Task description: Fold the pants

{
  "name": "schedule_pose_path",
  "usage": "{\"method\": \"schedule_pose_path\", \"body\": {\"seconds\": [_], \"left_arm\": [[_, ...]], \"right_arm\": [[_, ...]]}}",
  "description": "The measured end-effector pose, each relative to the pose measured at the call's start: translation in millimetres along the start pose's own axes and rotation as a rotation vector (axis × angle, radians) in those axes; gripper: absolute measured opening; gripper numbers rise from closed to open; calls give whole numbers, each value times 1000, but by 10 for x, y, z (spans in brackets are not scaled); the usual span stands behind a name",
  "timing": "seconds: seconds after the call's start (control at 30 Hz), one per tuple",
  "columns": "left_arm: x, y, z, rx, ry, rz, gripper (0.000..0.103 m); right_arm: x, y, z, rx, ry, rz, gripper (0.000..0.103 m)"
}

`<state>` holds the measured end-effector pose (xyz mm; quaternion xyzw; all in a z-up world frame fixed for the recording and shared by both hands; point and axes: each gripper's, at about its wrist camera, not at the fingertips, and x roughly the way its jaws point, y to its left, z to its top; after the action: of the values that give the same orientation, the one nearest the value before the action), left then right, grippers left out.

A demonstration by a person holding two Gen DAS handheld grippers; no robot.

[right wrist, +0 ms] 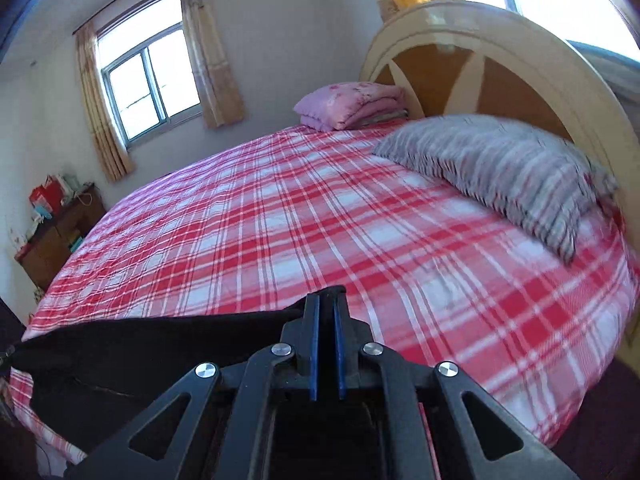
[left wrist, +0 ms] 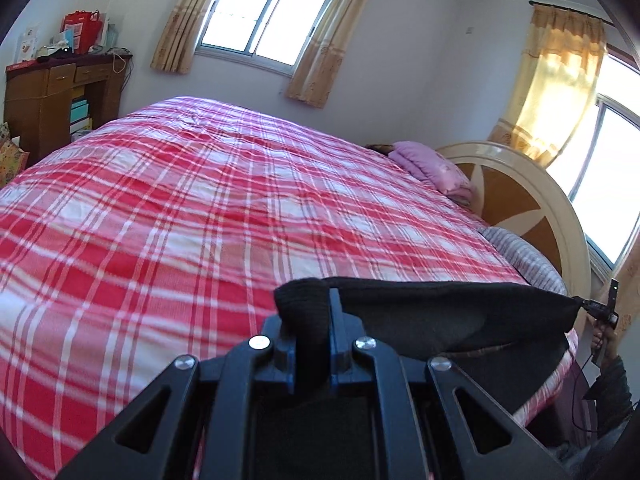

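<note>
I have the black pants [left wrist: 440,312] pinched in both sets of tongs and stretched taut between them, lifted above the near edge of the bed [left wrist: 200,208]. My left gripper [left wrist: 312,308] is drawn narrow on a bunched, ribbed end of the fabric, which bulges up and over between the two fingers; from there the cloth runs right in a straight top edge to a pulled-out corner, where my right gripper [left wrist: 600,306] shows small at the far right with my hand [left wrist: 602,338] just below it. From the right wrist view, my right gripper [right wrist: 326,304] is also closed down narrow, its blue pads nearly together with a thin corner of the pants [right wrist: 160,344] caught at the tips, and the cloth spreads away to the left in a dark sheet that hangs down over the bed's near side. The red and white plaid bedspread [right wrist: 320,220] lies flat. A grey striped pillow [right wrist: 500,172] rests at the right against the round headboard [right wrist: 500,68], and a folded pink quilt [right wrist: 348,104] sits at the far corner beside it. A wooden desk [left wrist: 52,96] stands at the far left under the window [left wrist: 264,16].
</note>
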<state>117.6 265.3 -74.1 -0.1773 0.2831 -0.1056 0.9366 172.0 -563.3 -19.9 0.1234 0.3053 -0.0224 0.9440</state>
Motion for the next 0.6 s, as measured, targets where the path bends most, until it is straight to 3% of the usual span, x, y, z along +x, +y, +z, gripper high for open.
{"method": "schedule_pose_path", "body": {"seconds": [0.2,0.33,0.6], "left_arm": [[-71,68,-515,23,72,11,13],[-45,133,-772,62,130,39,18],[-321,336,-870,73,100,25,51]], "right_arm": [[-93,-296,-612,39,34,33,6],[-72,-396,-808,47,107,30,9],[-366,-380,-835,25,95,-77,9]]}}
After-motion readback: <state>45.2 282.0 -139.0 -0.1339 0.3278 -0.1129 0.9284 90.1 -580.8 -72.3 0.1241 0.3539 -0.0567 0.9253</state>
